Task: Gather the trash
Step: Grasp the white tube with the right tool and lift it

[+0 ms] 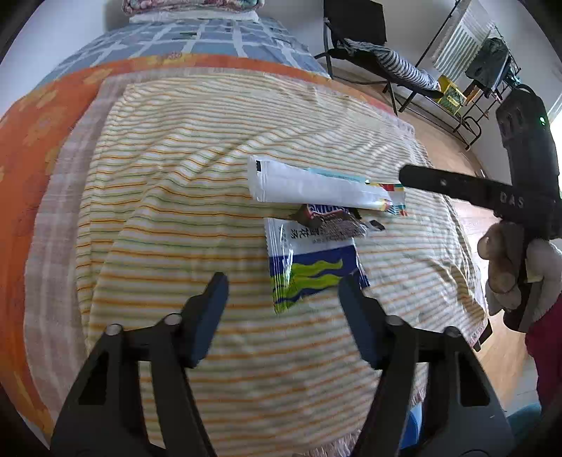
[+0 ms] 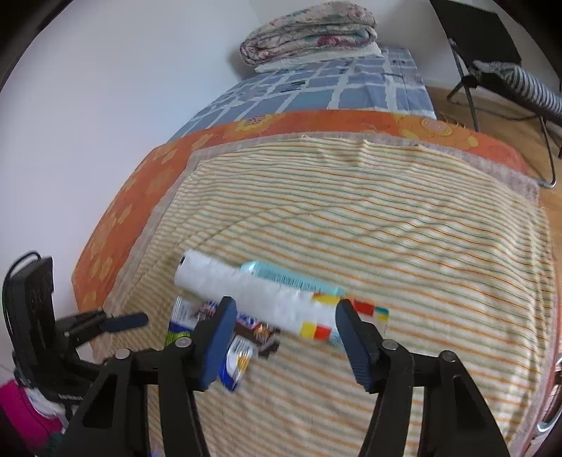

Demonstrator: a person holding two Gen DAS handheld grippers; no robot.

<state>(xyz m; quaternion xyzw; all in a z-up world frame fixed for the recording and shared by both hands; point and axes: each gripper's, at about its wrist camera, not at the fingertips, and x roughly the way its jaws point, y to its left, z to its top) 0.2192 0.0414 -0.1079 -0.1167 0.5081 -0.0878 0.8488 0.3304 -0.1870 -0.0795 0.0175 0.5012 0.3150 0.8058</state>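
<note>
Bed (image 1: 175,147) covered by a yellow striped cloth (image 1: 168,197), orange flowered sheet (image 1: 31,133) around its far and left edges, blue checked cover (image 1: 196,38) beyond that. Trash sits in one pile near the right edge of the bed, roughly mid-length: three wrappers counted, plus a teal-edged piece (image 2: 291,277) tucked behind the long one, can't tell if separate. Long white wrapper (image 1: 312,186) lies crosswise; brown candy wrapper (image 1: 330,219) just under its near edge, overlapping the top of a white-blue-green packet (image 1: 309,267) that points toward the left claw (image 1: 282,295). Left claw wide open, holding nothing, right finger close beside the packet's near corner, can't tell if touching. Right claw (image 2: 284,327) also wide open, empty, fingers either side of the long white wrapper's coloured end (image 2: 316,327), blurred, contact unclear. Left view shows the right claw's finger (image 1: 453,186) reaching in from the right edge of the bed, its tip just short of the long wrapper's end, with the person's hand (image 1: 502,267) on the grip. Right view shows the left claw's finger (image 2: 123,321) at the left, clear of the pile. Only the right view shows the folded quilt (image 2: 309,31) whole at the head of the bed; the left view cuts it off. Only the left view shows the clothes rack (image 1: 484,59). One folding chair (image 1: 358,38) with striped fabric, seen in both. Nothing lies between either claw and the pile.
</note>
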